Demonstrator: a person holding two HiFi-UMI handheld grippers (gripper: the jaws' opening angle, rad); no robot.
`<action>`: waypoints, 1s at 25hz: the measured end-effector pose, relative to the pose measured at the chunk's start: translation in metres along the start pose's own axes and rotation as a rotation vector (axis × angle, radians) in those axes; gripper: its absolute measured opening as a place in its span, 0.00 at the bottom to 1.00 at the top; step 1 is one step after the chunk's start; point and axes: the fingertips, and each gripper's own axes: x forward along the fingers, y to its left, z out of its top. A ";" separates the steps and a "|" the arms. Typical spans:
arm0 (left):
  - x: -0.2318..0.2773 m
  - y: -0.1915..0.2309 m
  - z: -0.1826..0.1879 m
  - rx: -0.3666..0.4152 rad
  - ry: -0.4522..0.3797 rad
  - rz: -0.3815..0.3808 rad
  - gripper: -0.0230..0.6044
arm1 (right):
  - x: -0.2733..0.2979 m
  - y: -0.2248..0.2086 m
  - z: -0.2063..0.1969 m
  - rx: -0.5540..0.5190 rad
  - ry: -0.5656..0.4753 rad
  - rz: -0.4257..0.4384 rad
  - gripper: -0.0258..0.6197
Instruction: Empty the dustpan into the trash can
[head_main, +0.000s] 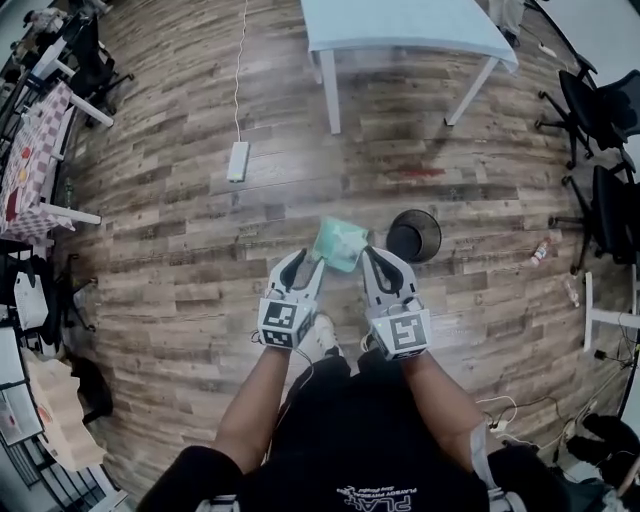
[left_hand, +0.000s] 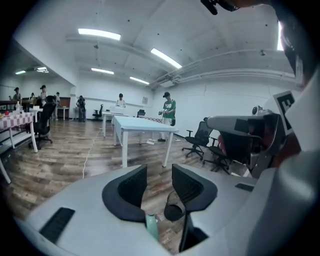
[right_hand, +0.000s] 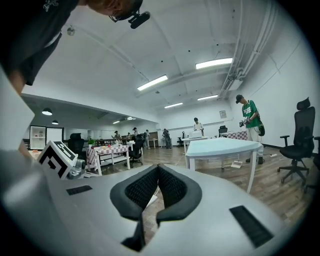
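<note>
Just between left tool (head_main: 305, 267) and right tool (head_main: 381, 262) lies the dustpan (head_main: 340, 243).

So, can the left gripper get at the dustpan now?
Probably yes: the left gripper is right beside the green dustpan, its fingers apart, and nothing stands between them.

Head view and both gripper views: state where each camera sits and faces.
Head view: on the person's head, facing steeply down at the wood-plank floor; shows forearms, left gripper, right gripper.
Left gripper view: on that gripper, facing along parted jaws towards the white rectangular table; right gripper at right.
Right gripper view: on that gripper, along closed jaws towards the table; left gripper's marker cube at left.
Shared: all three show the table.
</note>
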 end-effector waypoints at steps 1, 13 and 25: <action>0.006 0.002 -0.005 -0.001 0.017 -0.002 0.28 | 0.002 -0.001 -0.003 0.009 0.001 -0.001 0.08; 0.070 0.007 -0.104 0.049 0.306 -0.025 0.42 | 0.008 -0.011 -0.049 -0.016 0.041 0.011 0.08; 0.108 0.023 -0.179 0.044 0.559 0.000 0.45 | 0.011 -0.014 -0.108 -0.019 0.203 0.014 0.08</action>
